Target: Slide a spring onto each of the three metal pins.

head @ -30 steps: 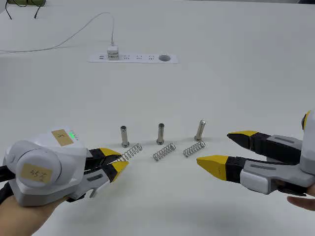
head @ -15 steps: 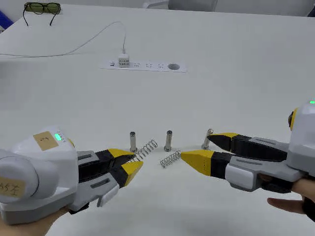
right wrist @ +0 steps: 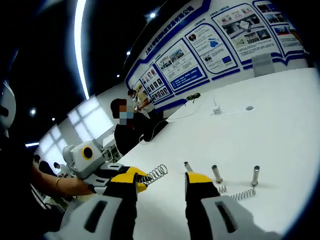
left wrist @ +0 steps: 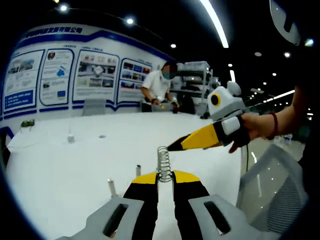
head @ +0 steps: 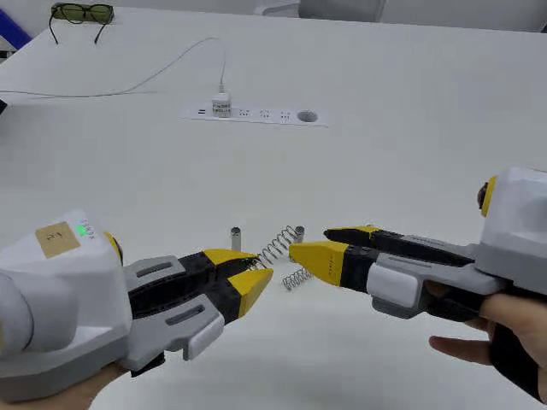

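Observation:
My left gripper (head: 254, 266) is shut on one end of a coil spring (head: 278, 245), which sticks out up and to the right above the table. In the left gripper view the spring (left wrist: 163, 160) stands straight up from the closed tips (left wrist: 165, 176). My right gripper (head: 312, 242) is open, its yellow tips just right of the spring's free end. Two metal pins (head: 236, 237) (head: 299, 231) stand behind; the right gripper hides the spot right of them. All three pins (right wrist: 187, 166) (right wrist: 216, 172) (right wrist: 256, 175) stand upright in the right gripper view. Another spring (head: 297, 278) lies on the table.
A white power strip (head: 256, 114) with a plug and cable lies at the back of the white table (head: 410, 128). Dark glasses (head: 81, 12) sit at the far left corner. A second loose spring (right wrist: 245, 194) lies near the right pin. A person stands far off.
The left gripper has lifted the left spring off the table and carried it right. The right gripper has moved left toward the spring's free end, covering the right pin. The head camera shifted.

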